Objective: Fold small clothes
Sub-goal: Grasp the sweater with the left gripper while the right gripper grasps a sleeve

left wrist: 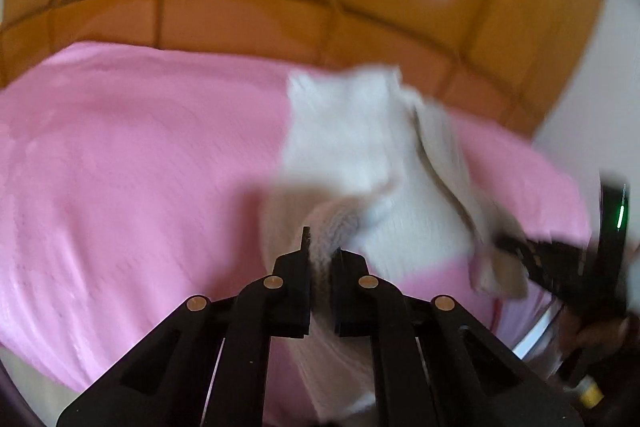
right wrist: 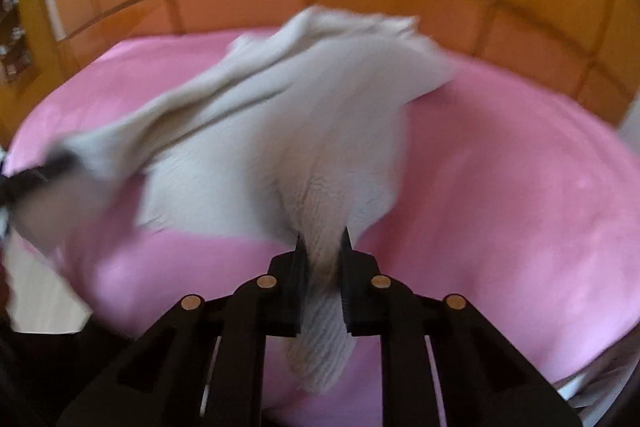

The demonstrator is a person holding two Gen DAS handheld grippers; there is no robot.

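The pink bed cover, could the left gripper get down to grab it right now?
Probably not yet. The left gripper is shut on the white garment, as is the right gripper, so its fingers are occupied. The pink bed cover itself lies open beside the cloth.

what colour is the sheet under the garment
Pink: the sheet is plain pink under the white garment, clearest in the right wrist view.

Left hand-held gripper: matte black plastic, two flat fingers, angular linkage arms with cut-out slots, four brass-coloured round pivot pins. Right hand-held gripper: same black build, same brass pins. Its body, seen from the left camera, carries a green light strip.
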